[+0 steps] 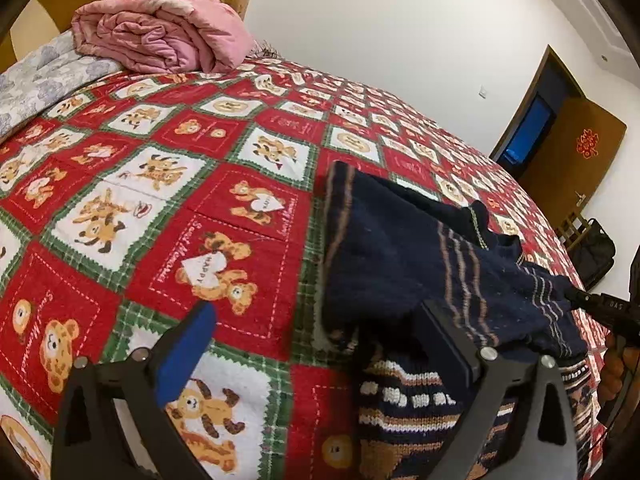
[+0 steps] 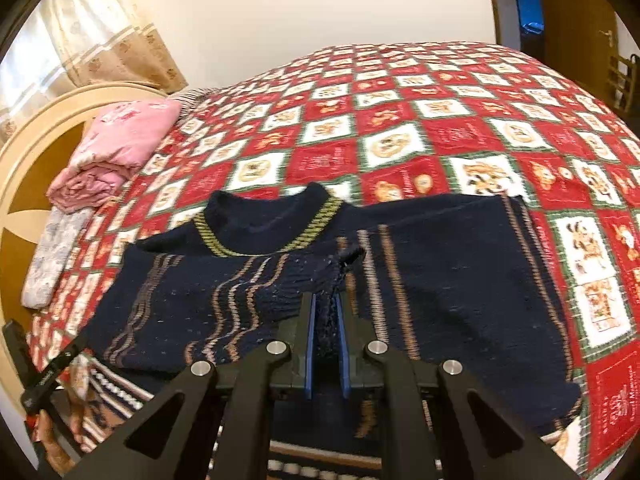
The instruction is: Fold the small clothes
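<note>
A navy knitted sweater (image 1: 392,248) (image 2: 440,280) with tan stripes and a yellow-green striped collar (image 2: 272,224) lies partly folded on the bed quilt (image 1: 160,200). My left gripper (image 1: 316,308) stands wide open at the sweater's left edge, nothing pinched. Its blue-padded left finger is over bare quilt and its right finger rests above the knit. My right gripper (image 2: 326,300) is shut on a bunched pinch of the navy sweater, lifted off the layer below. In the left wrist view the right gripper (image 1: 600,304) shows at the far right, with stretched fabric running to it.
A folded pink blanket (image 1: 160,36) (image 2: 120,144) and a grey floral pillow (image 1: 36,80) lie by the round headboard. The red teddy-bear quilt (image 2: 440,120) stretches beyond the sweater. A brown door (image 1: 572,152) and a black bag (image 1: 592,252) stand past the bed.
</note>
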Tool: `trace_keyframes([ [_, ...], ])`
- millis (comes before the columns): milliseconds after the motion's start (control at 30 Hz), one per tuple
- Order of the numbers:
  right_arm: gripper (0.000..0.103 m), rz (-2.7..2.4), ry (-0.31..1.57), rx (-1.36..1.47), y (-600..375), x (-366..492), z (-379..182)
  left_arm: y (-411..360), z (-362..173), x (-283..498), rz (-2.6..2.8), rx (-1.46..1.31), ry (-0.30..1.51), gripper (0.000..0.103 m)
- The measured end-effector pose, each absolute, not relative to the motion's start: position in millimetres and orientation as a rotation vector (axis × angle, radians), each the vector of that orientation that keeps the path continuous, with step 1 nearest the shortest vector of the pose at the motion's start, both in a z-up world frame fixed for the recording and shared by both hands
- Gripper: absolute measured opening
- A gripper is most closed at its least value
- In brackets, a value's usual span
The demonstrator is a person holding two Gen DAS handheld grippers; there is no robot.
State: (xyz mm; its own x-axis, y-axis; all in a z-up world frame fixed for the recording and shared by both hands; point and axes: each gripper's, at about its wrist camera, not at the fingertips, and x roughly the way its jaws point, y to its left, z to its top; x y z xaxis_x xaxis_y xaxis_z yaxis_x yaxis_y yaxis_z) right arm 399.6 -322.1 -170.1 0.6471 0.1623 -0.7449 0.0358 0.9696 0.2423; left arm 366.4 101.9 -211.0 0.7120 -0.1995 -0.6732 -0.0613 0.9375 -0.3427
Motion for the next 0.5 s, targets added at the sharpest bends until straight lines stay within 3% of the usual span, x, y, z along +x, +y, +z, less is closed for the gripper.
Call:
trace_keyframes([
  [133,0.000,-0.024,0.889,0.197,-333.2,407.4,-185.2,97.6,-213.5,369.9,-0.085,-0.337,0.805,0.101],
  [300,0.000,-0.018,0.941,0.221,-345.0,412.3,-204.5,80.6,-215.3,372.4,-0.131,-0.249,0.851,0.101],
  [367,0.006,0.028,0.921,0.257,-341.2,404.2,-197.5,77.1,-212.2,367.0,-0.147,-0.228,0.833,0.101],
  [400,0.030,0.060,0.911,0.284,-338.0,399.8,-192.5,77.5,-209.1,362.7,-0.142,-0.225,0.806,0.101],
  [433,0.064,0.083,0.907,0.303,-335.2,397.2,-190.5,78.5,-208.3,361.8,-0.139,-0.227,0.798,0.102],
  [467,0.072,0.119,0.903,0.337,-331.9,394.6,-188.3,79.8,-208.1,362.0,-0.139,-0.234,0.796,0.103],
  [500,0.073,0.139,0.901,0.352,-328.4,393.9,-187.3,81.3,-209.2,362.9,-0.139,-0.244,0.800,0.103],
])
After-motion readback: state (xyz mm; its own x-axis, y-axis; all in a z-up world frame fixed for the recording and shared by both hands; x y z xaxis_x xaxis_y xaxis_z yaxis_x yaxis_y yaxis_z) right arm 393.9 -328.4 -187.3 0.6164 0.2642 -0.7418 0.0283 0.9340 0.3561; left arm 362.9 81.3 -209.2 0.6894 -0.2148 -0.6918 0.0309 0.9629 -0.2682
